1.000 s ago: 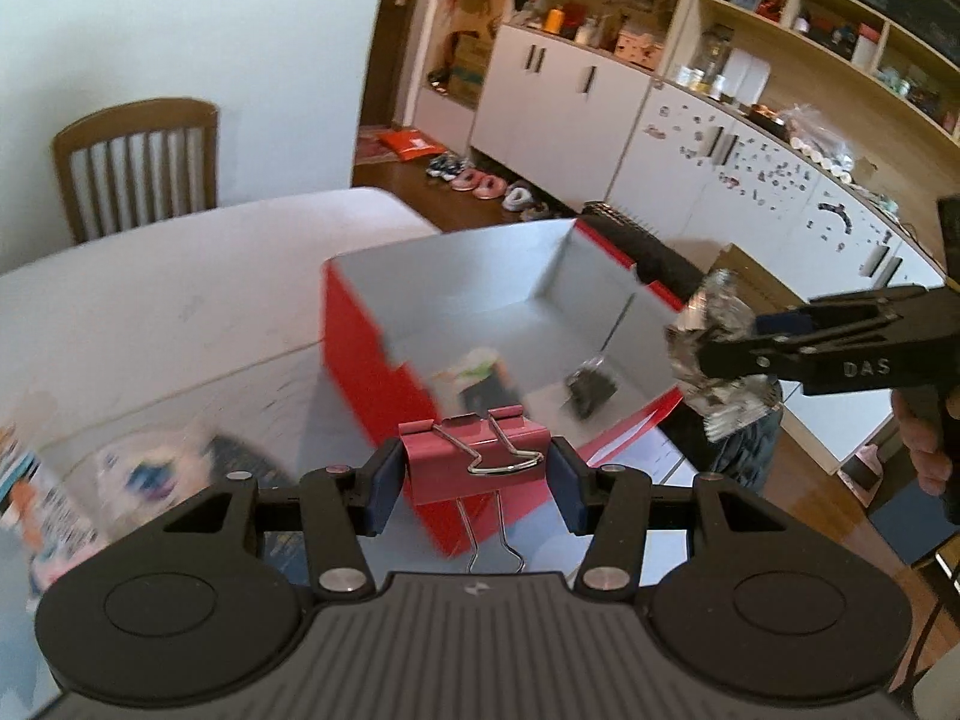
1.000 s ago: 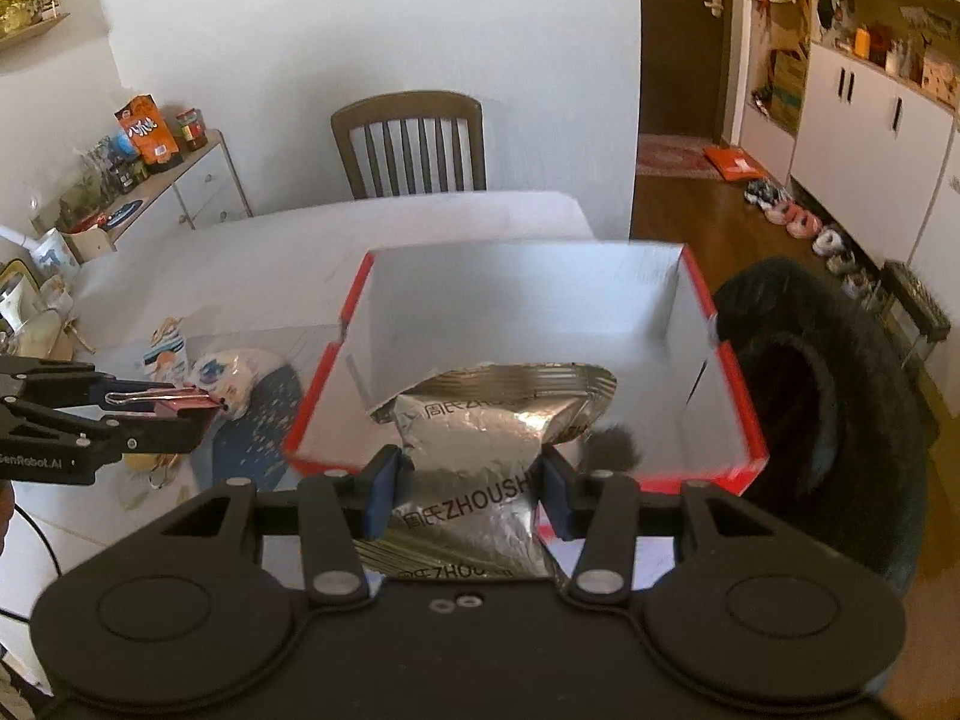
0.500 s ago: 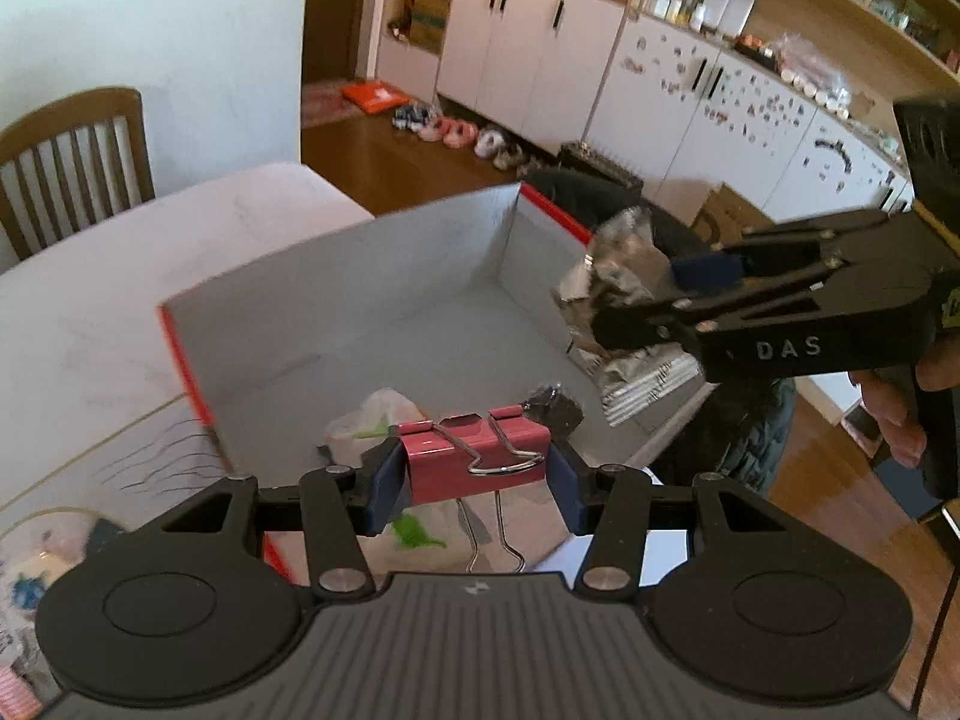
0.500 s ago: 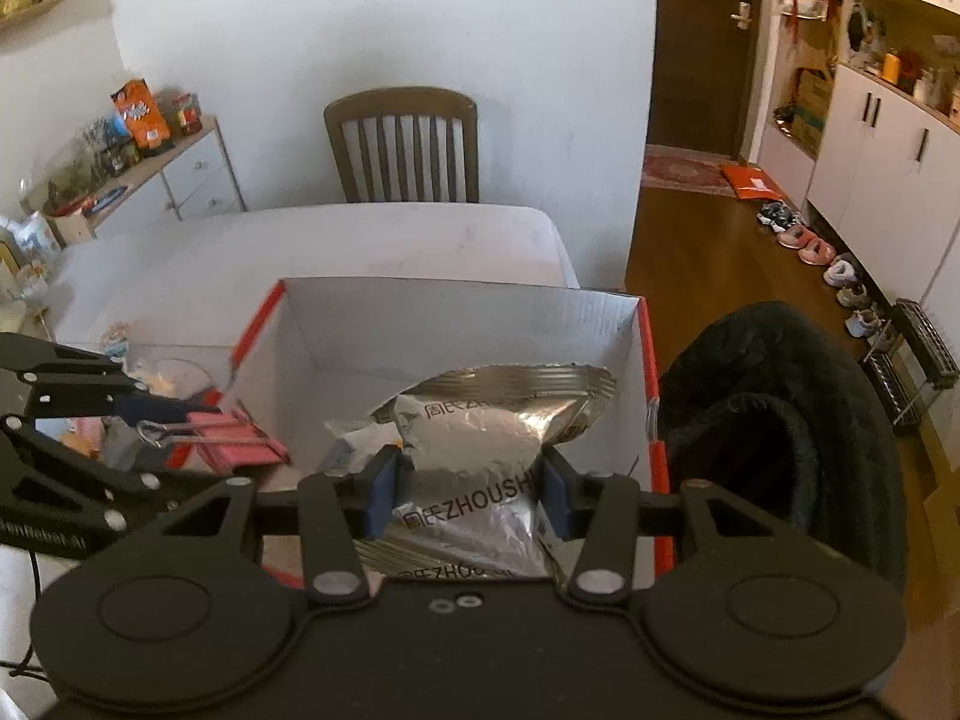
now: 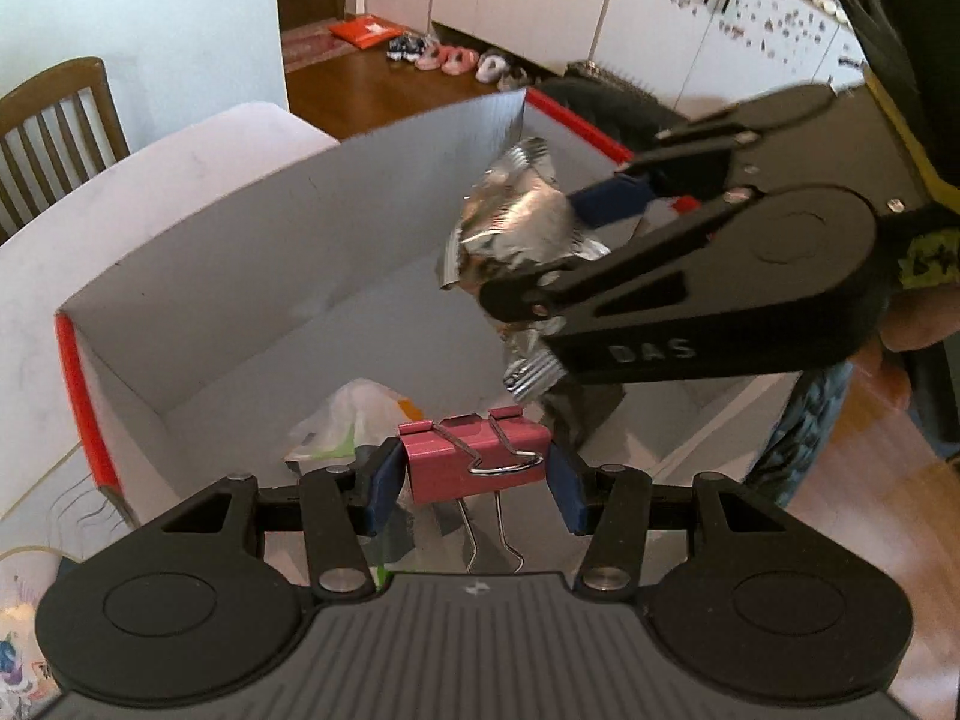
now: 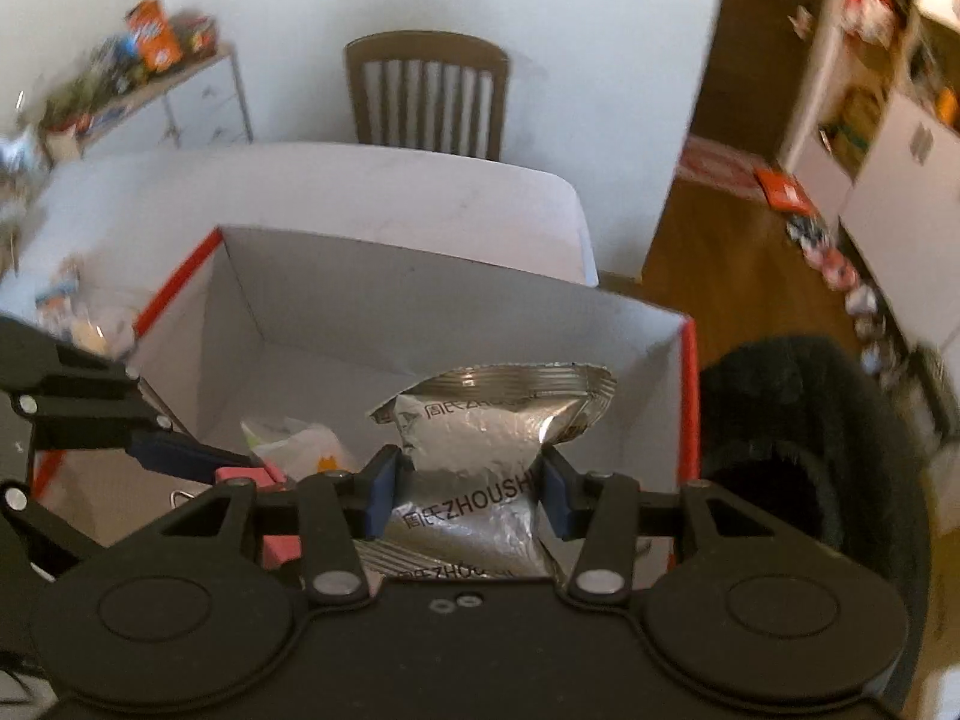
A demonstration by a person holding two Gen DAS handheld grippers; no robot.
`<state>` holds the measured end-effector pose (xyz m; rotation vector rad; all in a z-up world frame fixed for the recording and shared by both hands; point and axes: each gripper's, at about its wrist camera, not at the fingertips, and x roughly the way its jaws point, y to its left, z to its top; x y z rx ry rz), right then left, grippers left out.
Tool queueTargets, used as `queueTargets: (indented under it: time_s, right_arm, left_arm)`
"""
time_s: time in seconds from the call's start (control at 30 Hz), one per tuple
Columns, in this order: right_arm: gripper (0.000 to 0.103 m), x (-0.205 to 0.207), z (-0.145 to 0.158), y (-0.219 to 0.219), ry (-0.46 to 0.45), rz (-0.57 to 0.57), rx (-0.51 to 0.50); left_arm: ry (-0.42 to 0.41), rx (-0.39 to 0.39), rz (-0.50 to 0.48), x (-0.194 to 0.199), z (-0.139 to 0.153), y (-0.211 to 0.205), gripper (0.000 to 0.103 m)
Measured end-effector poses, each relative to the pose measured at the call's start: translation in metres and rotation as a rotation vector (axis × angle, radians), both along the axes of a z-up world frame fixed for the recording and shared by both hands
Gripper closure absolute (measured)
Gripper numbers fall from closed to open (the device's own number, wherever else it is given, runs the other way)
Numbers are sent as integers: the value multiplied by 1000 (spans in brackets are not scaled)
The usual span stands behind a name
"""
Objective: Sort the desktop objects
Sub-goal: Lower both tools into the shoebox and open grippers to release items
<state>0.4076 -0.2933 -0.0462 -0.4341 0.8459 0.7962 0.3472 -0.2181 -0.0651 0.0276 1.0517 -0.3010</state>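
Note:
My left gripper (image 5: 474, 483) is shut on a pink binder clip (image 5: 474, 465), its wire handles hanging down, and holds it over the open red-edged cardboard box (image 5: 198, 276). From the right, my right gripper (image 5: 558, 246) reaches into that view, shut on a silver foil snack packet (image 5: 516, 228). In the right wrist view the right gripper (image 6: 471, 495) pinches the foil packet (image 6: 480, 456) above the box (image 6: 432, 324), and the left gripper (image 6: 198, 456) with the pink clip (image 6: 246, 475) sits at lower left. A crumpled plastic bag (image 5: 354, 420) lies on the box floor.
The box stands near the corner of a white table (image 6: 300, 186). A wooden chair (image 6: 427, 96) is behind the table. A dark round seat (image 6: 798, 450) is just right of the box. Small packets (image 6: 78, 318) lie on the table left of the box.
Both grippers came forward and down over the box, carrying the clip and the foil packet; the box now fills both views and the right gripper looms closer in the left view.

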Motion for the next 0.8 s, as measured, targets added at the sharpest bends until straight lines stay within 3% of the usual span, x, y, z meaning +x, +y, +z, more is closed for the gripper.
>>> queueTargets:
  time_s: [0.27,0.57,0.73,0.8]
  right_arm:
    - [56,1,-33,16,67,39,-62]
    - [54,4,-43,8,130,-18,-28]
    - [40,3,-37,0,124,-32,7]
    - [38,3,-34,-1,123,-35,15]
  left_arm:
    - [51,15,6,5,-17,2,53]
    - [67,7,16,9,-20,-1,52]
    - [62,-14,39,8,-20,3,48]
    - [51,-25,58,6,-18,6,39]
